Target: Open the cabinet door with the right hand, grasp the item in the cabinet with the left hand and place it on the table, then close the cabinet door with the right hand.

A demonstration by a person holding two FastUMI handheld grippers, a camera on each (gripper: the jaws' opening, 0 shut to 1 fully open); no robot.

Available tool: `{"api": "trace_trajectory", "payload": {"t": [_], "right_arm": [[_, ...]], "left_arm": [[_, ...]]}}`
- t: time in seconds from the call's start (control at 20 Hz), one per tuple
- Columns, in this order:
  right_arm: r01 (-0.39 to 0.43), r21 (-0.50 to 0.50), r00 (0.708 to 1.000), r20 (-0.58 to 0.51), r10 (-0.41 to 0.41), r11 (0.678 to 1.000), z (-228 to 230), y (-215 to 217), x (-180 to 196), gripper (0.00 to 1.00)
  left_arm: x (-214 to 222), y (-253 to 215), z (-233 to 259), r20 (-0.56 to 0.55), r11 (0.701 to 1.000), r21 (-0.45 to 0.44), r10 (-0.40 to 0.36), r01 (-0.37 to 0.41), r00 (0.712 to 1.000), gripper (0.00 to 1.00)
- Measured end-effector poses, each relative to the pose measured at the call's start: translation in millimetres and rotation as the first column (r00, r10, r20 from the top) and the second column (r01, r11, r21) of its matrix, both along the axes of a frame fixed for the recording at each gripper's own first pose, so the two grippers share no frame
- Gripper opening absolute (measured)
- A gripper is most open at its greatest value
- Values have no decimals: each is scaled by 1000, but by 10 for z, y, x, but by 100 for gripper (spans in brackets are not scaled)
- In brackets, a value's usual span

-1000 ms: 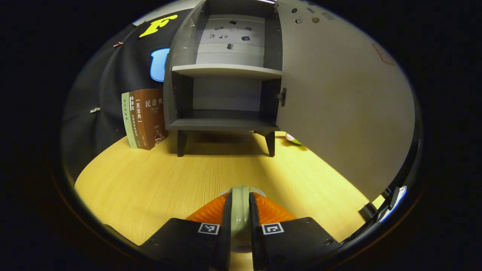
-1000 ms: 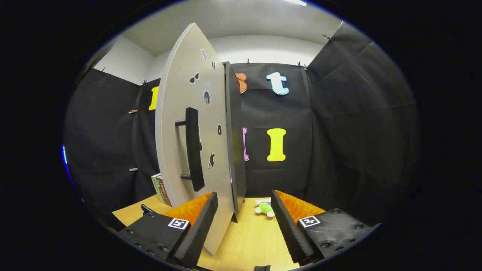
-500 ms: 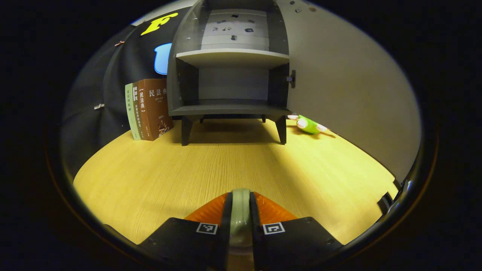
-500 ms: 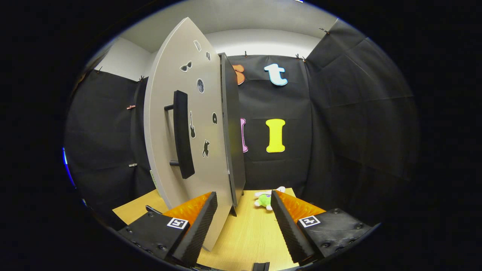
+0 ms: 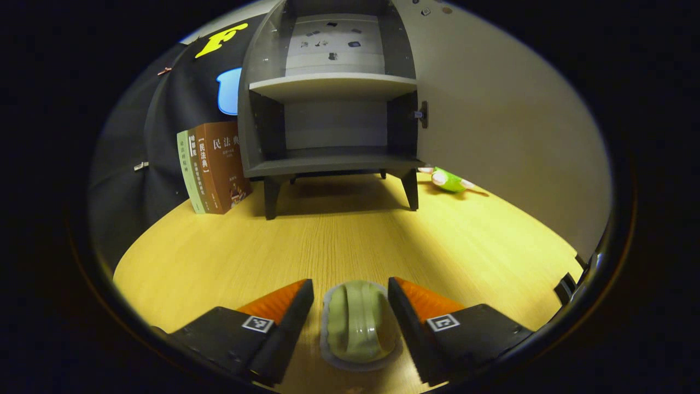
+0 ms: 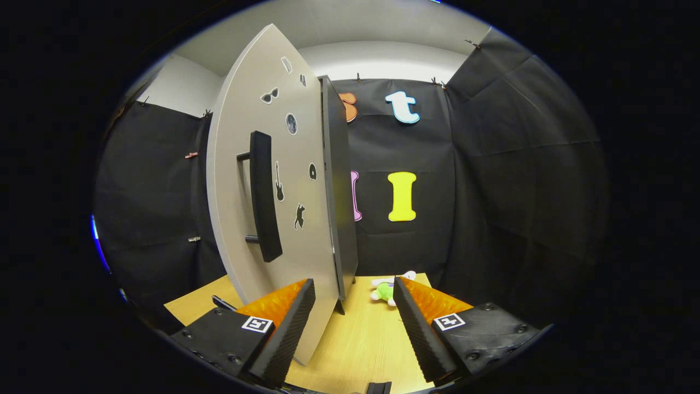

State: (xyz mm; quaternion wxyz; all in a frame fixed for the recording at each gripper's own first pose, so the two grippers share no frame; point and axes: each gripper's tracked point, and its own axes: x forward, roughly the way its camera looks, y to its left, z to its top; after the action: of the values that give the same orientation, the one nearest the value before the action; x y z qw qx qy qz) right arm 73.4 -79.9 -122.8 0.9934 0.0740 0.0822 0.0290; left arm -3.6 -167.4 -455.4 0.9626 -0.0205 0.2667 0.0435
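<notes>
Left gripper view: the left gripper (image 5: pixel 350 306) sits low and level over the bench (image 5: pixel 229 257), jaws spread. The item (image 5: pixel 358 325) — a pale green dish, perhaps — rests on the bench between them, touching neither. Ahead stands the cabinet (image 5: pixel 328 109), well apart.

Right gripper view: the right gripper (image 6: pixel 354 306) has its jaws spread astride the door's (image 6: pixel 273 180) lower edge — contact unclear.

Non-task items noted. Three books (image 5: pixel 210 167) stand upright together at the rear left of the table (image 5: pixel 229 257), leaning slightly, just beside the black cloth wall (image 5: pixel 136 142). A small green and white soft toy (image 5: pixel 449 180), possibly a plush animal, lies on the table at the rear right. White wall (image 6: pixel 377 63) and ceiling show above the cloth.
</notes>
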Motion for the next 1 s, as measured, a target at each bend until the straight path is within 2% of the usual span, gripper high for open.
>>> {"api": "trace_trajectory", "payload": {"t": [0.05,0.1,0.25,0.45,0.65,0.8,1.0], "right_arm": [[-6,7,1000,6,6,1000,32,31,4,92],[-13,11,1000,14,13,1000,75,60,-2,92],[-23,6,999,45,22,1000,209,99,-22,98],[-52,11,995,84,51,999,405,173,-37,98],[-149,53,980,140,141,987,643,389,16,98],[-223,38,962,172,213,974,769,512,22,98],[-309,56,936,198,293,949,850,615,87,98]], "left_arm": [[15,25,142,21,1000,8,0,-1,1000,95],[52,56,326,49,1000,20,-1,0,999,98],[129,134,897,123,999,53,-13,6,992,97],[146,159,1898,245,999,40,-33,24,969,97],[37,127,2865,345,997,70,-66,44,936,97],[-119,91,3381,375,991,119,-96,55,922,97],[-309,46,3815,415,999,32,-34,23,909,97]]}}
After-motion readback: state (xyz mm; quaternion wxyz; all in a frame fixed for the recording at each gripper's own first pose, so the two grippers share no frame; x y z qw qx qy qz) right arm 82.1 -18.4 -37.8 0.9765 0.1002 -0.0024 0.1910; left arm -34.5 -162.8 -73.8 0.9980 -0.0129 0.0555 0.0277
